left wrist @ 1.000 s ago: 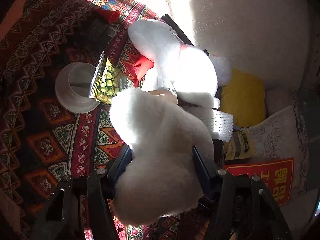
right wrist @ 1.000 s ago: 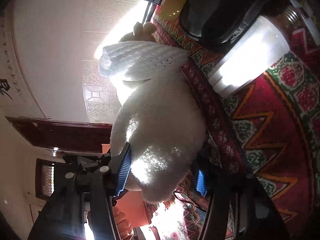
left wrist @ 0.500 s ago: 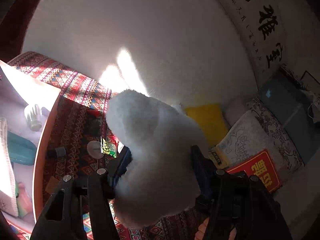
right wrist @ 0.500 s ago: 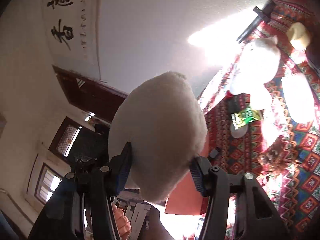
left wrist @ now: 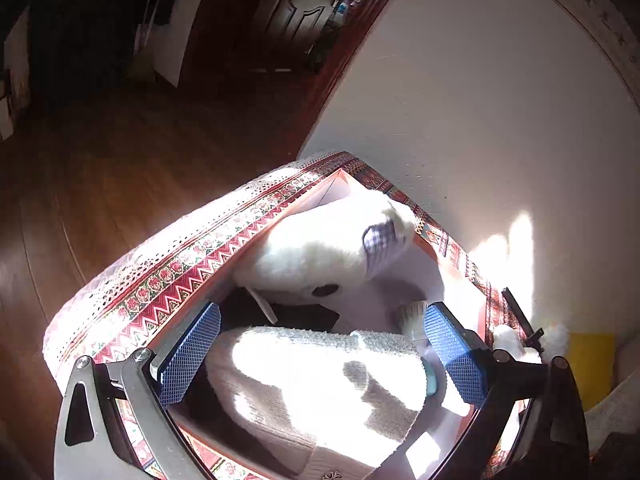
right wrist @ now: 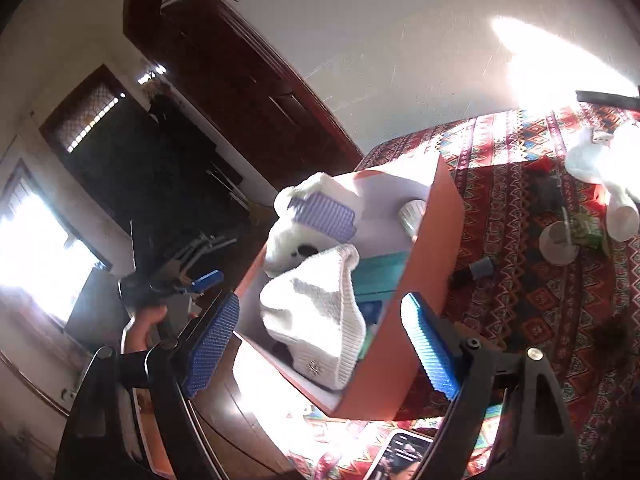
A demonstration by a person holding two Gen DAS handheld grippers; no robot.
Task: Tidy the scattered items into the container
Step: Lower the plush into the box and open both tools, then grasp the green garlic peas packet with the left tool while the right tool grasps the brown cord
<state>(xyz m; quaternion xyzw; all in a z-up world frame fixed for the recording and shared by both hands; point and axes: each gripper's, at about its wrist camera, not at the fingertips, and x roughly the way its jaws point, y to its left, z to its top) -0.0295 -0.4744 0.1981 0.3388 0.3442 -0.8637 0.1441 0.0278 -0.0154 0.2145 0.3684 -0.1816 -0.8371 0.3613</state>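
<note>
Both grippers (left wrist: 320,354) (right wrist: 320,344) gape; plush toy (right wrist: 298,236) lies across box (right wrist: 436,240).

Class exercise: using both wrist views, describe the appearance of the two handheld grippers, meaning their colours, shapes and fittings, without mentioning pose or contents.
The left gripper and right gripper match: black angular finger arms with triangular cut-outs and silver bolt heads at the joints. Each finger carries a rectangular blue pad with a fine gridded texture. No cables or printed markings are visible. A bare hand grips the left gripper's dark handle; no sleeve shows.
</note>
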